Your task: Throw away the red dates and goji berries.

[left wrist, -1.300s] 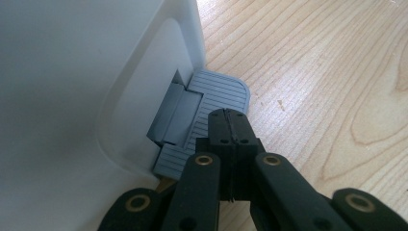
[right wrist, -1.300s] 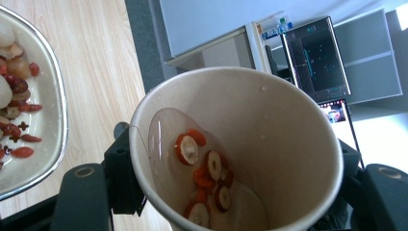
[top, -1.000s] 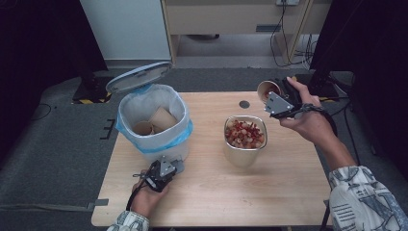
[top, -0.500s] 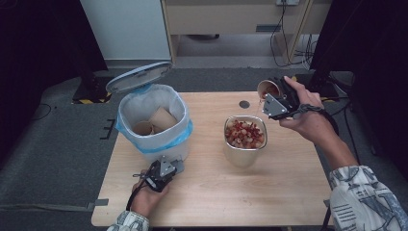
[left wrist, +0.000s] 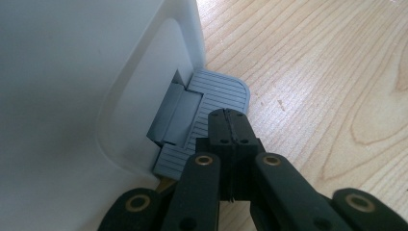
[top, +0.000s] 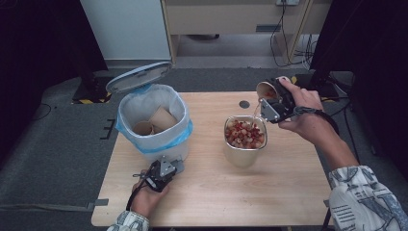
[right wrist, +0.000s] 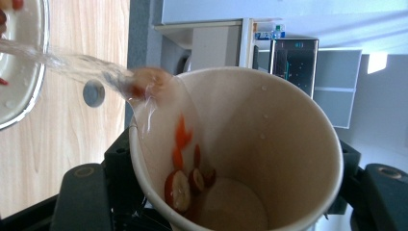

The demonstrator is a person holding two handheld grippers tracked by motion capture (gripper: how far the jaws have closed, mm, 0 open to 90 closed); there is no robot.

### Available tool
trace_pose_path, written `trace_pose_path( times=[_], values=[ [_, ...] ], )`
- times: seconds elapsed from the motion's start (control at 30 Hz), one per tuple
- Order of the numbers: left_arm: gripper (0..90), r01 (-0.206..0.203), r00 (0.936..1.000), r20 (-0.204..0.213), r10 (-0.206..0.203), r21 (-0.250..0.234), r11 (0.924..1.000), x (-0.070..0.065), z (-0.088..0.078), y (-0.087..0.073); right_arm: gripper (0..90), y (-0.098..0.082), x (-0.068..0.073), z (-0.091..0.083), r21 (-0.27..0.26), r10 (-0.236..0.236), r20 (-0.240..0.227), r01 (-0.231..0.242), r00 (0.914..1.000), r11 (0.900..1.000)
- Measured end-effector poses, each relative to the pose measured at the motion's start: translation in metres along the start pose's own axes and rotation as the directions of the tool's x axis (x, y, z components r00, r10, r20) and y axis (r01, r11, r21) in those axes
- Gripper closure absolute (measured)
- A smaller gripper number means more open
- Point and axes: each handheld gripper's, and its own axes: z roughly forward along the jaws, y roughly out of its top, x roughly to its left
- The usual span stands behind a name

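My right gripper [top: 272, 107] is shut on a paper cup [top: 267, 90], tipped on its side over a metal container [top: 244, 155]. Water [top: 255, 109] runs from the cup's lip into the container, which holds red and pale fruit pieces [top: 244, 134]. In the right gripper view the cup [right wrist: 269, 139] still holds a few pieces [right wrist: 185, 182], and the water stream [right wrist: 72, 65] runs left to the container's rim [right wrist: 26, 108]. My left gripper [top: 162, 172] is shut, its tips [left wrist: 230, 121] resting on the grey pedal [left wrist: 219, 94] of a white bin [top: 154, 126].
The bin has a blue liner, its lid [top: 138, 76] stands open, and used paper cups [top: 161, 119] lie inside. Its white wall [left wrist: 72, 96] is close on the left of the left gripper view. A small dark disc [top: 244, 104] sits on the wooden table [top: 288, 187].
The right hand with the cup has shifted slightly left toward the container. The left hand and the bin have stayed as they were.
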Motion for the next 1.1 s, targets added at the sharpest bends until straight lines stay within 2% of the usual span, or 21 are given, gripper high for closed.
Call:
trace_pose_path(
  times=[0.1,0.5,0.63,0.7,0.83,0.93,0.97,1.1],
  values=[
    [90.0,0.0,1.0,0.0,0.0,0.0,1.0,0.0,0.0,0.0,29.9,0.002,0.001,0.001,0.0,-0.017,-0.003,0.017,0.9998,1.0],
    [90.0,0.0,1.0,0.0,0.0,0.0,1.0,0.0,0.0,0.0,29.9,0.003,0.002,0.004,0.001,-0.019,-0.005,0.019,0.9998,1.0],
    [90.0,0.0,1.0,0.0,0.0,0.0,1.0,0.0,0.0,0.0,29.9,0.005,0.003,0.002,0.007,-0.045,0.001,0.045,0.999,0.999],
    [90.0,0.0,1.0,0.0,0.0,0.001,1.0,0.0,0.0,0.0,29.9,0.007,0.004,0.001,0.021,-0.084,0.011,0.083,0.9964,0.996],
    [90.0,0.0,1.0,0.0,0.0,0.0,1.0,0.0,0.0,0.0,29.9,0.013,0.009,0.002,0.056,-0.18,0.022,0.179,0.9833,0.982],
    [90.0,0.0,1.0,0.0,0.0,0.0,1.0,0.0,0.0,0.0,30.1,0.017,0.012,0.003,0.068,-0.245,0.035,0.242,0.9688,0.968],
    [90.0,0.0,1.0,0.0,0.0,0.0,1.0,0.0,0.0,0.0,30.1,0.018,0.013,0.002,0.08,-0.274,0.041,0.27,0.9608,0.959],
    [90.0,0.0,1.0,0.0,0.0,0.001,1.0,0.0,0.0,0.0,30.5,0.023,0.015,0.002,0.089,-0.328,0.057,0.322,0.9429,0.942]
  ],
)
